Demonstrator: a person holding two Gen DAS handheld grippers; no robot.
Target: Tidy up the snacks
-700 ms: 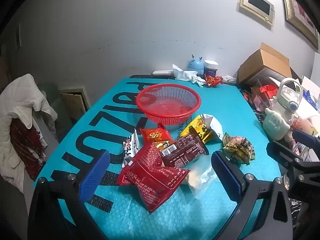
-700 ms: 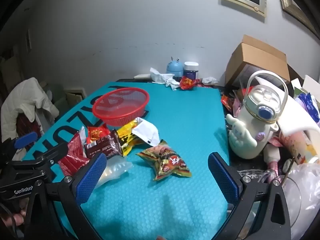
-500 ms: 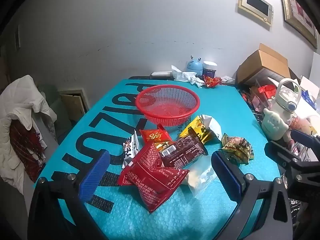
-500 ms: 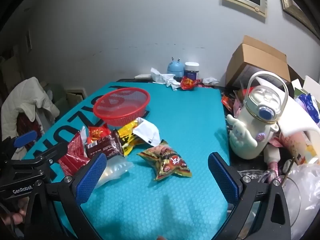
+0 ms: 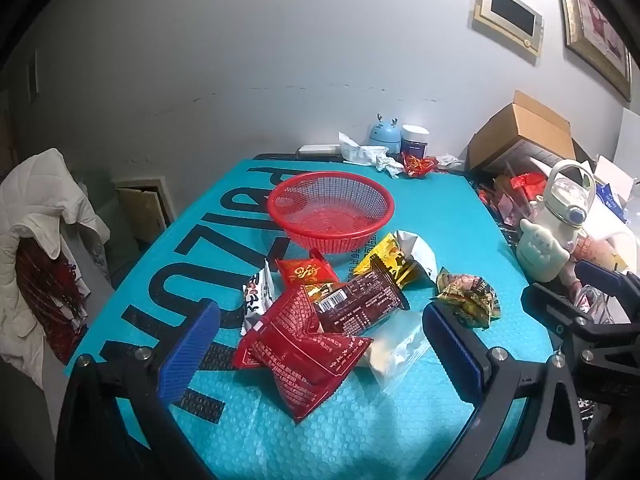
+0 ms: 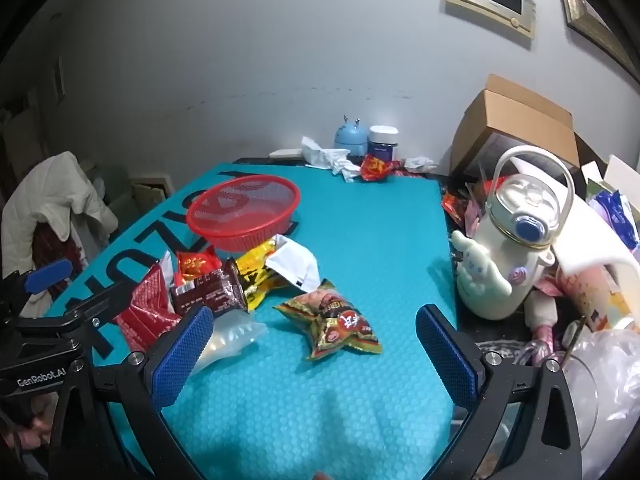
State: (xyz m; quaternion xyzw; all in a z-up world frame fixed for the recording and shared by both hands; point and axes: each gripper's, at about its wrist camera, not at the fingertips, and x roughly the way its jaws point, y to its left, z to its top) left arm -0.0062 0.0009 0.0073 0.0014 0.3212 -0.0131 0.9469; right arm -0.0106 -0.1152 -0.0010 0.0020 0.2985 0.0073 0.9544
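A red mesh basket (image 5: 330, 210) stands empty on the teal mat (image 5: 360, 420); it also shows in the right wrist view (image 6: 243, 211). A pile of snack packets lies in front of it: a large red packet (image 5: 306, 350), a dark brown bar (image 5: 358, 304), a small red packet (image 5: 306, 273), a yellow packet (image 5: 390, 262), a clear bag (image 5: 394, 354). A green-gold packet (image 6: 334, 322) lies apart to the right. My left gripper (image 5: 318, 354) is open above the pile. My right gripper (image 6: 314, 354) is open just short of the green-gold packet.
A white plush-covered bottle (image 6: 506, 252) stands at the mat's right edge, with a cardboard box (image 6: 516, 128) and clutter behind it. Tissues, a blue gadget (image 6: 351, 136) and a jar sit at the far edge. A white jacket (image 5: 38, 236) hangs on the left.
Both views have shifted very slightly; the snacks and basket lie where they were. Both grippers stay open.
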